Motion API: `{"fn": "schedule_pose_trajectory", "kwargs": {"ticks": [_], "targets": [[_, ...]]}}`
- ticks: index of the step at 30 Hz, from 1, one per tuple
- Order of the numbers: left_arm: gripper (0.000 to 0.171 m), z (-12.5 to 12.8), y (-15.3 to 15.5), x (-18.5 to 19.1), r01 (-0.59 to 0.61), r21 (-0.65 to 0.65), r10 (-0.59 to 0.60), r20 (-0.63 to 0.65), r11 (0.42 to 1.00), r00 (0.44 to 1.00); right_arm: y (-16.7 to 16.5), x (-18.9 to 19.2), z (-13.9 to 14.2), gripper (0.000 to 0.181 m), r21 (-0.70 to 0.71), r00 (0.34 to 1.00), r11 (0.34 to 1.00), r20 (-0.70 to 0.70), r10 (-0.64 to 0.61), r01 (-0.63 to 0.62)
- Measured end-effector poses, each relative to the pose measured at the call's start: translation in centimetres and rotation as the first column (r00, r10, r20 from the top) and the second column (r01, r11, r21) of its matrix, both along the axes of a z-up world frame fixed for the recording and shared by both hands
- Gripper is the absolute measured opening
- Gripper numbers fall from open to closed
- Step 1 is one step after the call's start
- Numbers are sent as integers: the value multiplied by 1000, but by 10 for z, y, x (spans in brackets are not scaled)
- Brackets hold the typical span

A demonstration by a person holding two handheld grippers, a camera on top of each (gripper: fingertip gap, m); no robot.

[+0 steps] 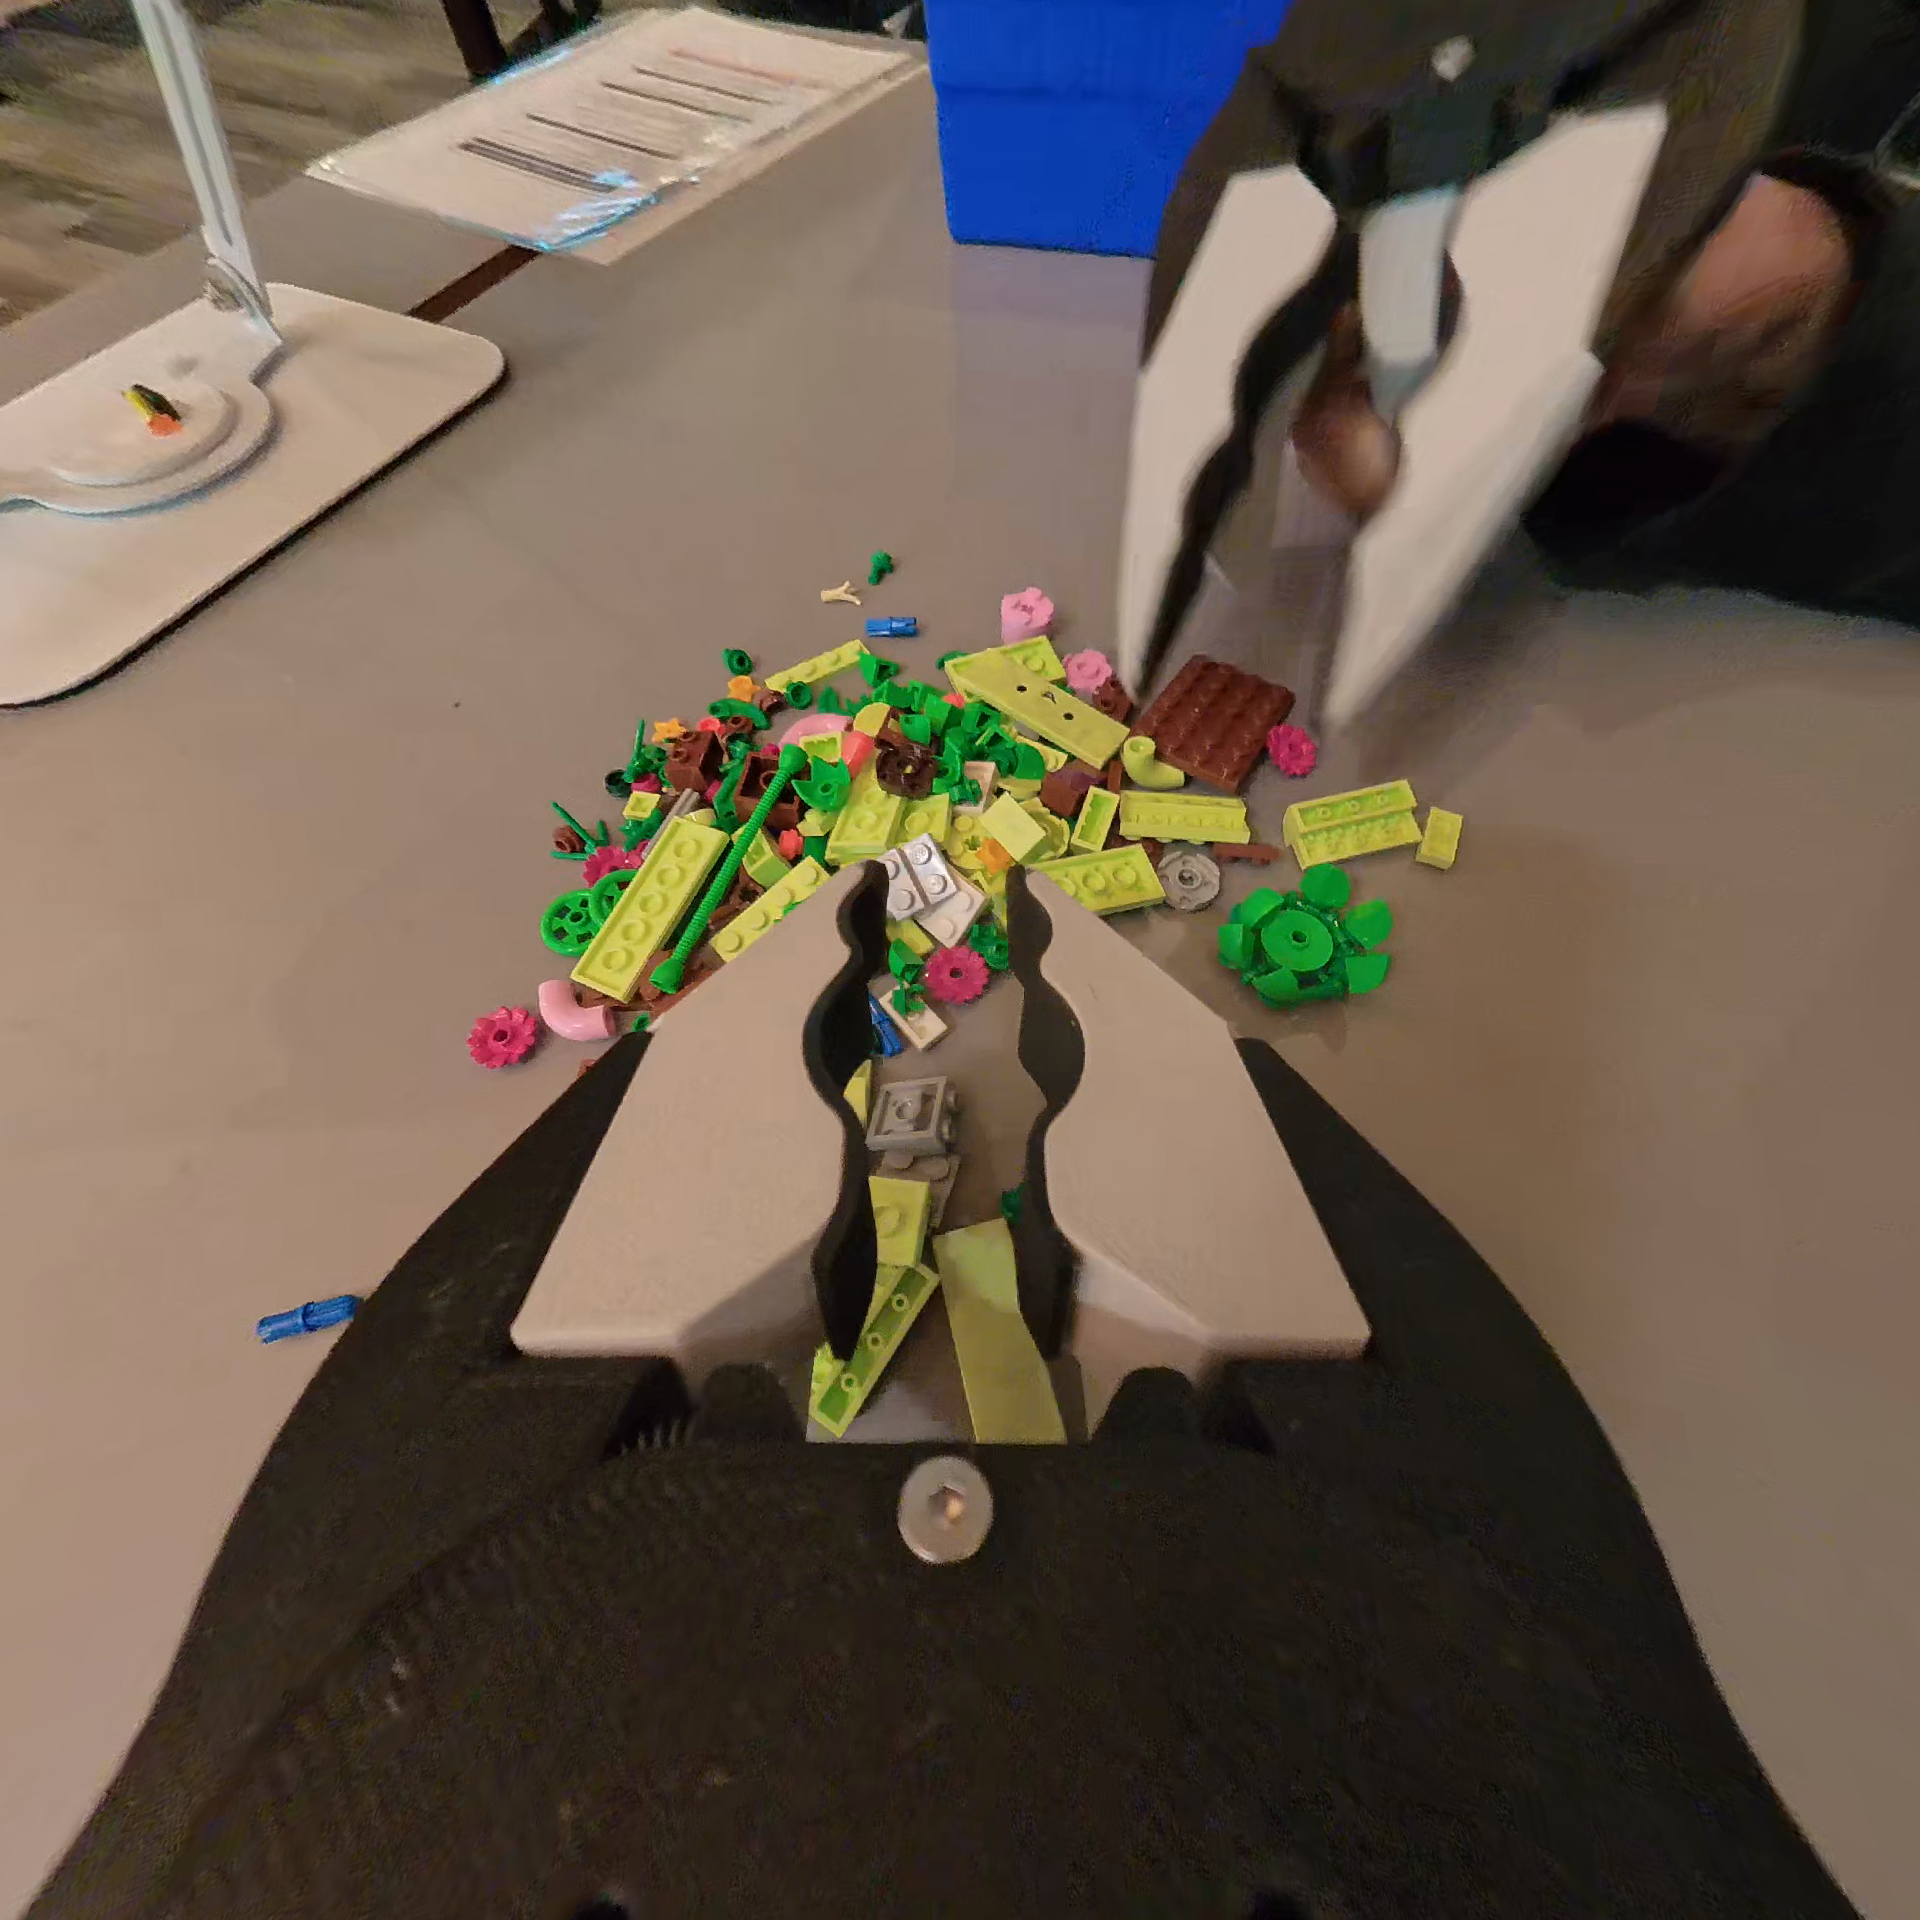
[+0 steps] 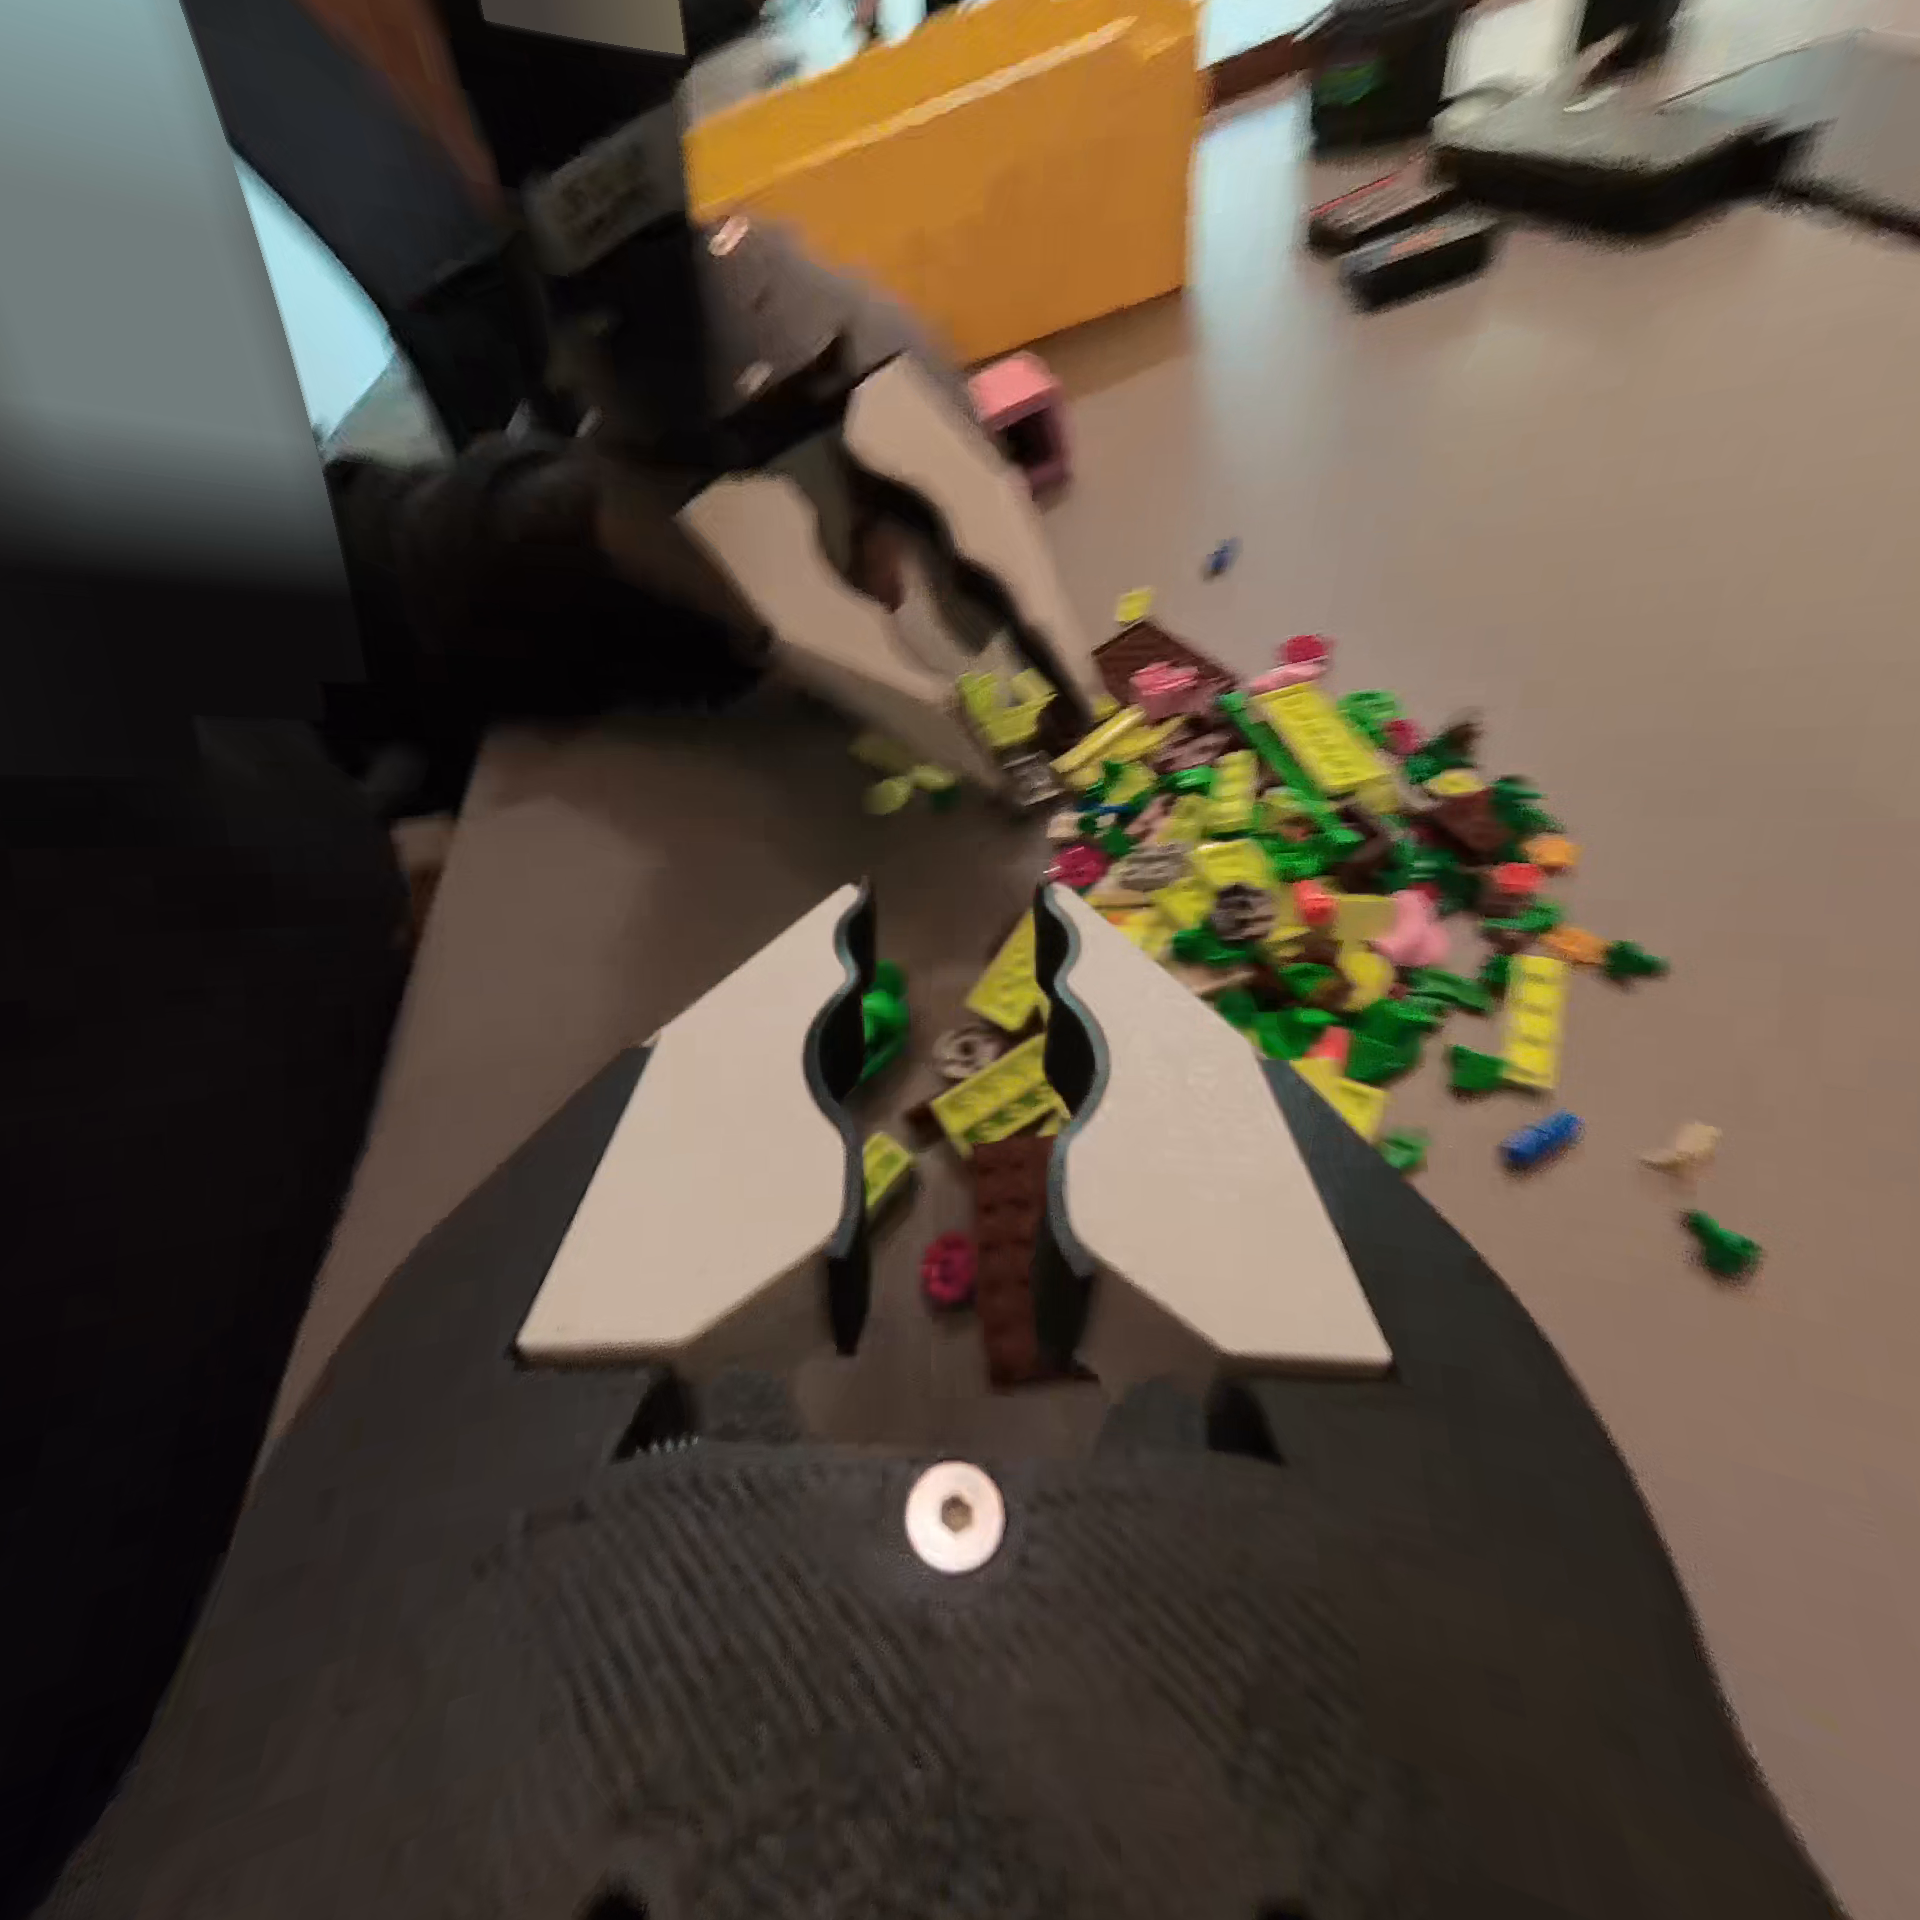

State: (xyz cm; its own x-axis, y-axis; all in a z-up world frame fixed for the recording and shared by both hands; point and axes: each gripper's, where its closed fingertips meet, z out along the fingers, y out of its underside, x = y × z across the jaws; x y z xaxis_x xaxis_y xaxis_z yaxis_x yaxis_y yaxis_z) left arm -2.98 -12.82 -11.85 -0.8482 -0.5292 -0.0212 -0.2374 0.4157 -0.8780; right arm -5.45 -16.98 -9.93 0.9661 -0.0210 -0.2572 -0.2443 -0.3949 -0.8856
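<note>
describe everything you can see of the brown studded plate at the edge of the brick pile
The brown studded plate is a flat, dark brown rectangular piece, plastic by its look, with rows of studs facing up. It lies flat on the grey table at the pile's far right edge. The right gripper stands open over it, one fingertip by its corner.

the table (image 1: pixel 644 499) carries a pile of small building pieces (image 1: pixel 914 810) at frame centre in the left wrist view. a flat stand base (image 1: pixel 312 416) lies at upper left; behind it, a sleeved sheet (image 1: pixel 623 114). a box (image 1: pixel 1049 135) stands at top centre — behind the pile. a studded plate (image 1: pixel 1210 717) lies at the pile's upper right edge; a leafy round assembly (image 1: pixel 1304 945) sits apart, right of the pile. one loose pin (image 1: pixel 307 1317) lies at lower left.
</note>
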Motion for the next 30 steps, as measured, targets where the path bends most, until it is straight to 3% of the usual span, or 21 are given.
{"fn": "schedule_pose_trajectory", "kwargs": {"ticks": [4,6,10,14,16,19,24,27,30], "targets": [[20,2,-2,-3,29,-40,-30,-27,999,999,5,-25,-31,34,-192,986,975,106,131,-109],[14,4,-12,-20,129,-78,-134,-69,989,989,5,-29,-37,25,-228,983,966,107,147,-120],[24,1,-27,-48,258,-109,-273,-158,960,949,11,-32,-35,19,-197,990,972,39,137,-127],[31,-13,-31,-55,289,-34,-290,-171,957,942,10,-29,-50,19,-265,989,958,74,129,-105],[33,-17,-34,-62,316,-22,-314,-198,949,929,12,-31,-48,3,-254,990,961,54,130,-113],[40,-16,-37,-60,279,-31,-280,-209,960,937,15,-31,-40,3,-218,991,970,61,120,-104],[41,1,-38,-60,234,-205,-289,-303,950,908,20,-26,-4,3,-53,983,997,172,69,-61],[27,18,-42,-72,239,-396,-405,-413,887,816,19,-30,14,3,15,947,997,316,62,-70],[21,32,-42,-75,214,-524,-483,-455,824,748,20,-34,29,3,84,954,994,296,47,-75]]}}
